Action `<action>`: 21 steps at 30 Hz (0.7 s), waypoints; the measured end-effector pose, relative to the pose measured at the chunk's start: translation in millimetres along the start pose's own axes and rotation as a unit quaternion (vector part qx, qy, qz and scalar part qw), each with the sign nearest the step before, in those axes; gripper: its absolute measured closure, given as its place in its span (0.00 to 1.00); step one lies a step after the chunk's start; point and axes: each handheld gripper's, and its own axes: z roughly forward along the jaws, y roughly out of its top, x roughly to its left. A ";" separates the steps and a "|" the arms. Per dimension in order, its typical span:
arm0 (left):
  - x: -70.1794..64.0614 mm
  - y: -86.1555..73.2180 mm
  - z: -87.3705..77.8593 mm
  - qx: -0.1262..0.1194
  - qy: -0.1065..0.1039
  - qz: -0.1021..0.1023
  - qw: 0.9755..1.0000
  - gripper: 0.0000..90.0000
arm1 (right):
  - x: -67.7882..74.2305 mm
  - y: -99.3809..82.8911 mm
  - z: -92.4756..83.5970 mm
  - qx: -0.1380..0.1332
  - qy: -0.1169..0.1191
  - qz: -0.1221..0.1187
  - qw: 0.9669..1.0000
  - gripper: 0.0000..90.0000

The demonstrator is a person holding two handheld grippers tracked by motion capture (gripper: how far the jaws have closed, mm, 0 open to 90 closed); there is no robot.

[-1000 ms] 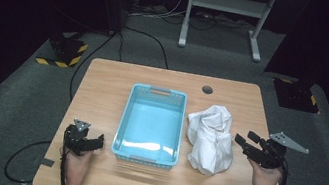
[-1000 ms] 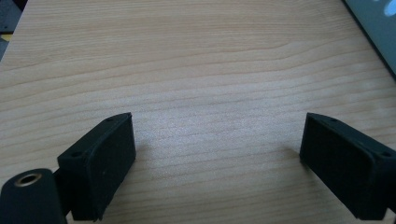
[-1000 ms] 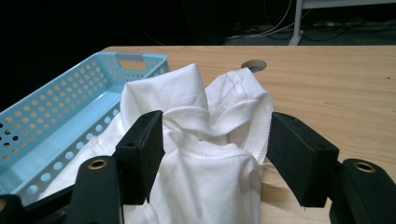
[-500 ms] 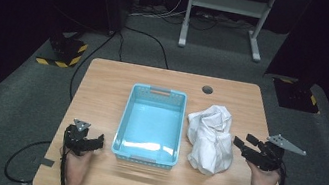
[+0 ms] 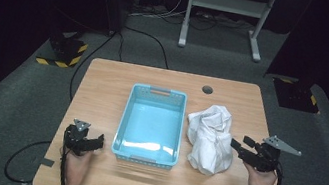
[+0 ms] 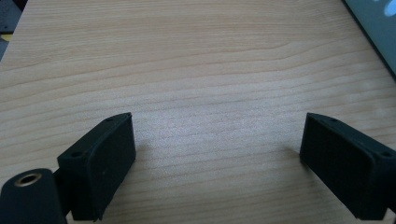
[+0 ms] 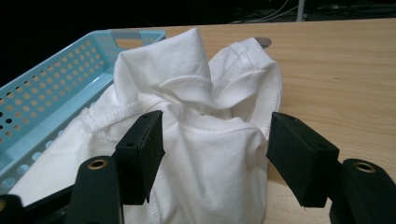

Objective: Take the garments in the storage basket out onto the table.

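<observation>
White garment (image 5: 210, 138) crumpled just right of the blue basket (image 5: 156, 91).
Right gripper (image 5: 234, 146), jaws apart, at the garment's right edge; left gripper (image 5: 99, 141), jaws wide apart, left of the basket over bare table (image 5: 103, 82).

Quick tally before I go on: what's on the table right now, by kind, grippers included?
White crumpled garment: 1
Light blue perforated basket: 1
Hand-held grippers: 2, the left gripper over bare wood with open jaws, the right gripper with open jaws at the garment's edge
Total: 4
</observation>
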 end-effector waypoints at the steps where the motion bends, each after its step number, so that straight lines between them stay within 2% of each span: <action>1: 0.0 0.0 0.0 0.000 0.000 0.000 1.000 0.12 | -0.4 -0.9 0.3 0.001 -0.001 0.000 1.000 0.40; 21: 0.0 0.0 0.0 0.000 0.000 0.000 1.000 0.12 | -3.7 -11.5 6.4 0.019 -0.014 0.003 1.000 0.39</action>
